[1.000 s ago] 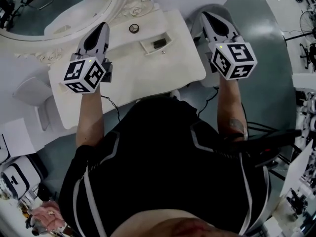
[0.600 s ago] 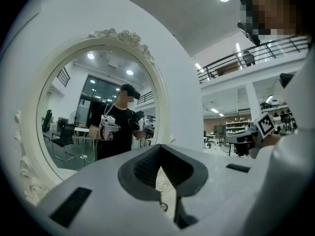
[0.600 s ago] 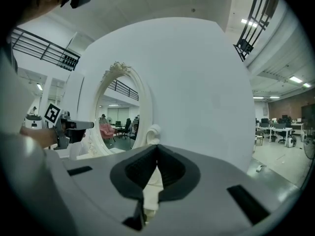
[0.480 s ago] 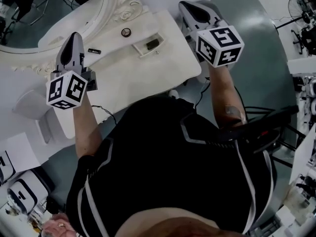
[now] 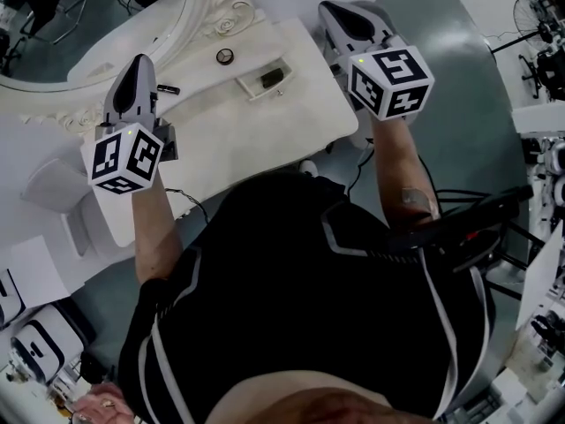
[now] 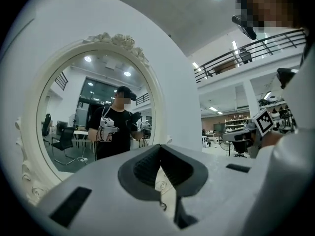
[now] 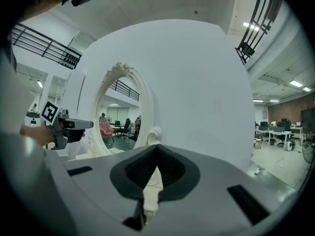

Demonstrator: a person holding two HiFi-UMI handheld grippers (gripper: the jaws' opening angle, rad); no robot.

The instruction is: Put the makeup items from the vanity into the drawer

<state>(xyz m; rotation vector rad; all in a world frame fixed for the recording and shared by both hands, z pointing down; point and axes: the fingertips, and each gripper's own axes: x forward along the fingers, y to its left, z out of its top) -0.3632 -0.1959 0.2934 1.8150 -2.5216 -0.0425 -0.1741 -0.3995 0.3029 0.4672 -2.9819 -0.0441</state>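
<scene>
A small dark tube (image 5: 168,89) lies on the white vanity worktop (image 5: 256,135) in the upper left of the head view, close to the carved mirror frame (image 5: 207,11). To its right a round dark compact (image 5: 224,56) sits apart from it, also on the worktop. Right of the compact, a shallow open drawer (image 5: 252,85) holds a dark item (image 5: 272,78).

The left hand-held gripper (image 5: 137,63) shows just left of the tube, pointing toward the mirror; in its own view its jaws (image 6: 160,146) meet at the tips with nothing between them. The right hand-held gripper (image 5: 334,9) is at the upper centre-right, past the worktop's right edge, well apart from the drawer. Its jaws (image 7: 157,146) are likewise pressed together and empty. Both gripper views look at the oval mirror (image 6: 93,112).
</scene>
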